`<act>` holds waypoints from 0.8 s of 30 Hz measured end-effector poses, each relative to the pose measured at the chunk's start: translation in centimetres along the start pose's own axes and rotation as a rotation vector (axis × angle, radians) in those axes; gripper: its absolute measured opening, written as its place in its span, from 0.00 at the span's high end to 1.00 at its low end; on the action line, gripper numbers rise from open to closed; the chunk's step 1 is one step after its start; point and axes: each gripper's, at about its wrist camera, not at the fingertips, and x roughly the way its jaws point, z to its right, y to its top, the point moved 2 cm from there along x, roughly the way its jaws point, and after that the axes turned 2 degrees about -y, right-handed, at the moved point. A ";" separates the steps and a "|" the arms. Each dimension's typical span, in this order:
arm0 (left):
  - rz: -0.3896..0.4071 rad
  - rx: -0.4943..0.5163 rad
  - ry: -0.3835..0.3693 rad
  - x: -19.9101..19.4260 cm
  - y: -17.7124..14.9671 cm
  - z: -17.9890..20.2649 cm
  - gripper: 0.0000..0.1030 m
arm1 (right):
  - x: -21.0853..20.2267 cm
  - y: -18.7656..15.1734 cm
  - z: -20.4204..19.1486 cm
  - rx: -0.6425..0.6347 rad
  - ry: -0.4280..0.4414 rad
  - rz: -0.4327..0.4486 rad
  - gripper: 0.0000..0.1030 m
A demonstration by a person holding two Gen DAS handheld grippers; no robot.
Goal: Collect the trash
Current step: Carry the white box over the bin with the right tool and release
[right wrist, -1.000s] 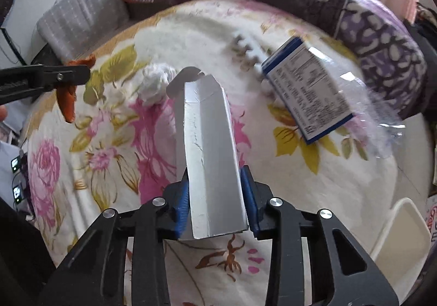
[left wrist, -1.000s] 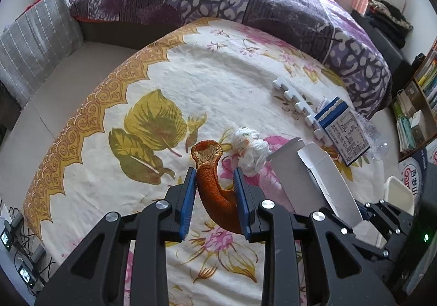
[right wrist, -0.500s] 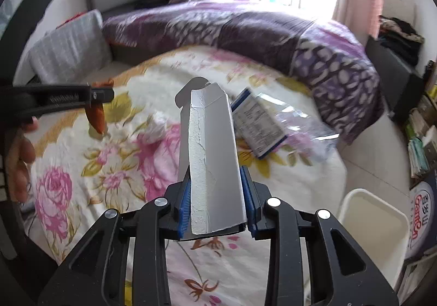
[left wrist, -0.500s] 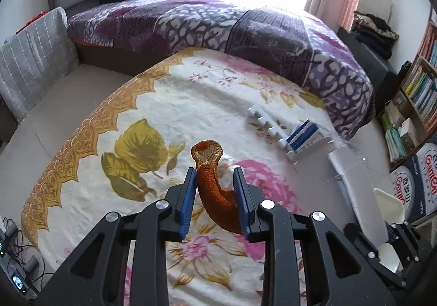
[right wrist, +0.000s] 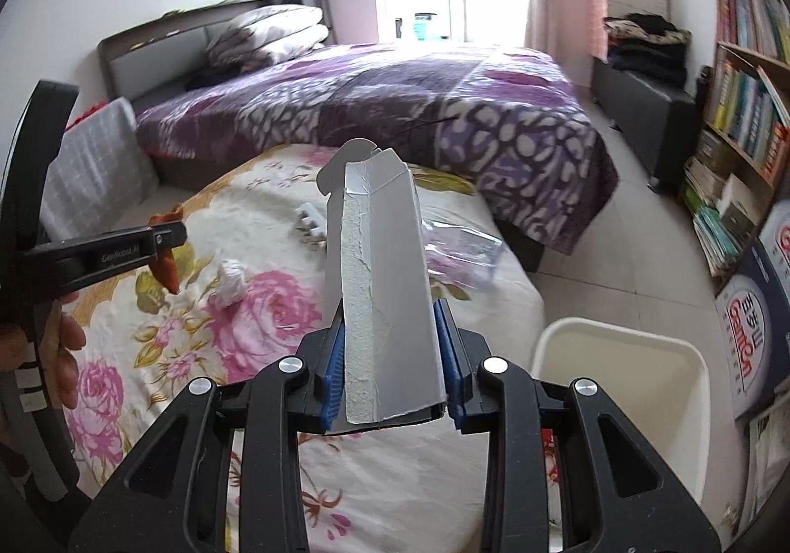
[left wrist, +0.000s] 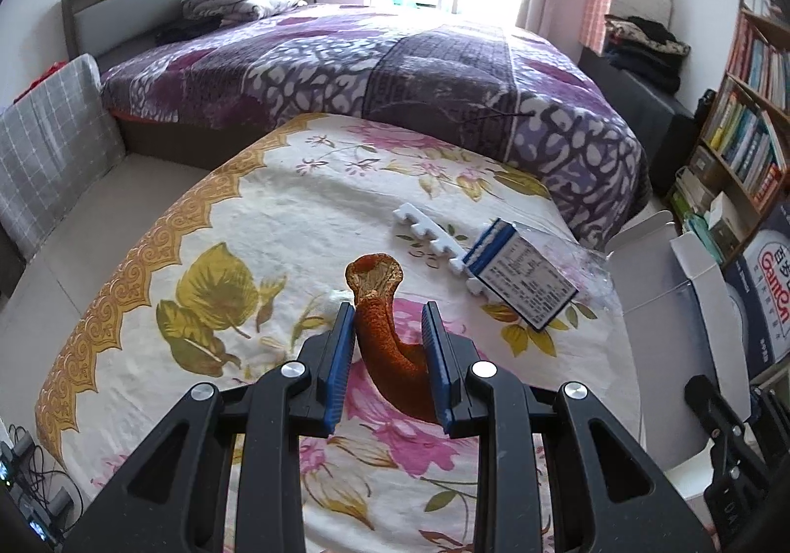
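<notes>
My left gripper (left wrist: 387, 321) is shut on a curved orange peel (left wrist: 382, 335) and holds it above the floral sheet (left wrist: 276, 217). My right gripper (right wrist: 390, 321) is shut on a flattened grey-white carton (right wrist: 382, 286), held upright above the sheet's right edge; the carton also shows at the right of the left wrist view (left wrist: 661, 276). A white bin (right wrist: 617, 400) stands on the floor below right of the carton. A crumpled white tissue (right wrist: 229, 279), a blue-and-white box (left wrist: 521, 274), a clear plastic bag (right wrist: 459, 252) and a white notched foam strip (left wrist: 427, 237) lie on the sheet.
A bed with a purple quilt (left wrist: 395, 69) lies beyond the sheet. A bookshelf (right wrist: 740, 108) lines the right wall, with a printed sack (right wrist: 745, 331) beside the bin. A grey checked cushion (left wrist: 49, 143) stands at the left. Cables (left wrist: 29, 493) lie at the lower left.
Both grippers have risen and pulled back from the sheet with their items. The right gripper has swung to the right, so the white bin now shows beside the carton.
</notes>
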 end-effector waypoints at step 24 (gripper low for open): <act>-0.013 0.165 -0.130 0.2 -1.5 11.9 0.73 | -3.2 -2.4 11.3 0.253 -0.202 0.001 0.68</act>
